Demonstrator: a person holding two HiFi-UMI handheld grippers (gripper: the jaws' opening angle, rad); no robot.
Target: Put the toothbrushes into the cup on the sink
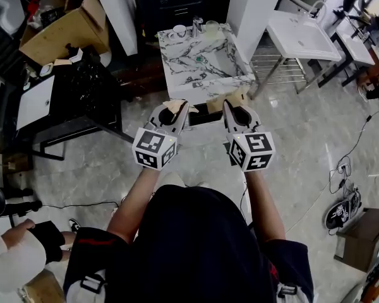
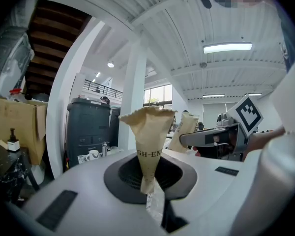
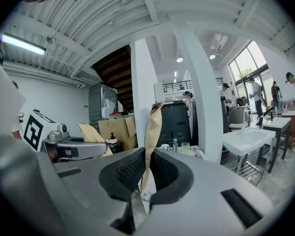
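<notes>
Each gripper holds a toothbrush wrapped in a brown paper packet. In the left gripper view the left packet (image 2: 150, 136) stands upright and my left gripper (image 2: 149, 177) is shut on its lower end. In the right gripper view my right gripper (image 3: 145, 178) is shut on the right packet (image 3: 152, 132), which is seen edge on. In the head view both grippers (image 1: 172, 111) (image 1: 235, 106) hover side by side just before the near edge of the marble sink (image 1: 177, 74). At the sink's far rim stand a white cup (image 1: 179, 30), a tap (image 1: 196, 25) and a clear cup (image 1: 211, 25).
A black table (image 1: 82, 100) and an open cardboard box (image 1: 63, 24) stand to the left of the sink. A white basin on a metal stand (image 1: 300, 33) is at the right. A white pillar (image 1: 252, 5) rises behind the sink. A crouching person (image 1: 12, 251) is at lower left. Cables and shoes (image 1: 341, 210) lie on the floor.
</notes>
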